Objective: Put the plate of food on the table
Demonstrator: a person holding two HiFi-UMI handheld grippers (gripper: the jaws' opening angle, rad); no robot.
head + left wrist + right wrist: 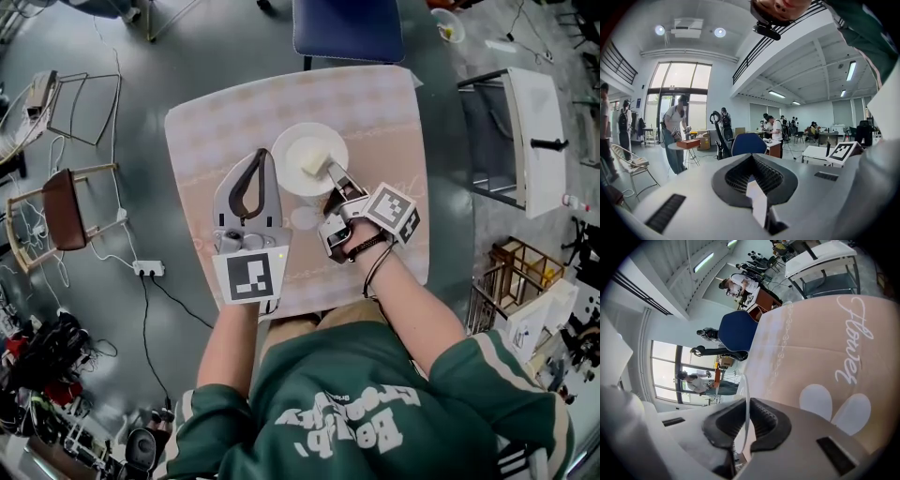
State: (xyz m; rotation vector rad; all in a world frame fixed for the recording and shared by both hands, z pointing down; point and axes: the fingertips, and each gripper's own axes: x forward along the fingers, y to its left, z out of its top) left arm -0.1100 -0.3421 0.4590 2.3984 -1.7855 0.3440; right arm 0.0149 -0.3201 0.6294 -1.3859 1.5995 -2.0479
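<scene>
Small square table under a pale pink cloth (cursive lettering); white plate at the table's middle, contact unclear.

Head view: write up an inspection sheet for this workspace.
Surface: table under a pink patterned cloth.
Job's things: white plate with a pale block of food, mid-cloth.
Clutter: nothing seen on the cloth.
Grippers: right gripper shut on the plate's near rim; left gripper shut, empty, over the cloth.
Cables: power strip on the floor at left, with a dark lead.
Surroundings: blue chair at the far side; wooden chair at left; people in the background.
</scene>
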